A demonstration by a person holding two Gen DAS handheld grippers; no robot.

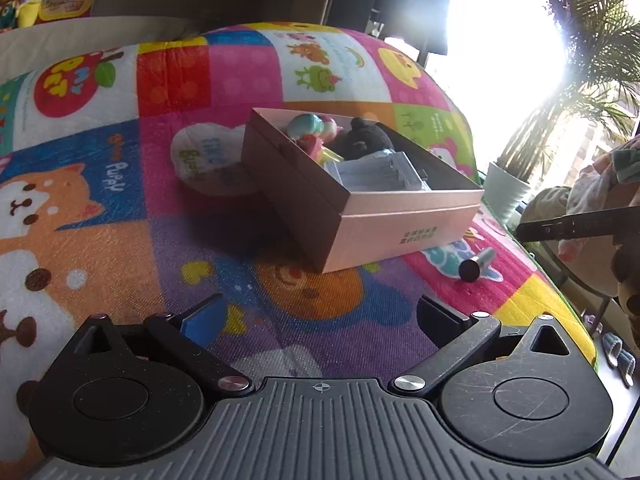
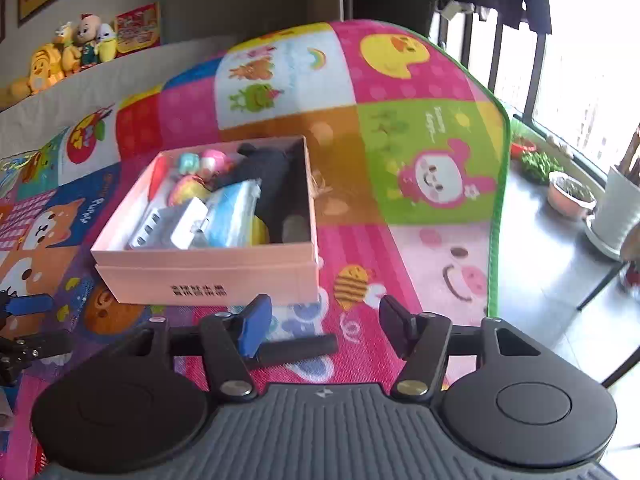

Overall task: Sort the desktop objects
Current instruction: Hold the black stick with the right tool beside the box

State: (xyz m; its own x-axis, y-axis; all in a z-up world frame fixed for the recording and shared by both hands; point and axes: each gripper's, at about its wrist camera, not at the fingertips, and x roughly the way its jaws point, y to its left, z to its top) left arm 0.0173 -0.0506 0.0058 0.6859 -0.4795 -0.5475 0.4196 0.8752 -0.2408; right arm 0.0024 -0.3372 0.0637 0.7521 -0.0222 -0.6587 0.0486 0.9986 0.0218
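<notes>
black tube (image 2: pixel 298 347) lies across between right gripper (image 2: pixel 324 330) half-open jaws, left gripper (image 1: pixel 320 312) wide.

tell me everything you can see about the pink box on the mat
The pink box is a rectangular, lidless box that looks like stiff card, pale pink outside with a seam line round its walls and small dark print on one short wall. It sits flat and upright on the colourful cartoon mat. It is nearly full: a black plush toy, pastel round toys and white and blue packets lie inside. Neither tongs touch it; a dark cylinder lies on the mat close by.
</notes>
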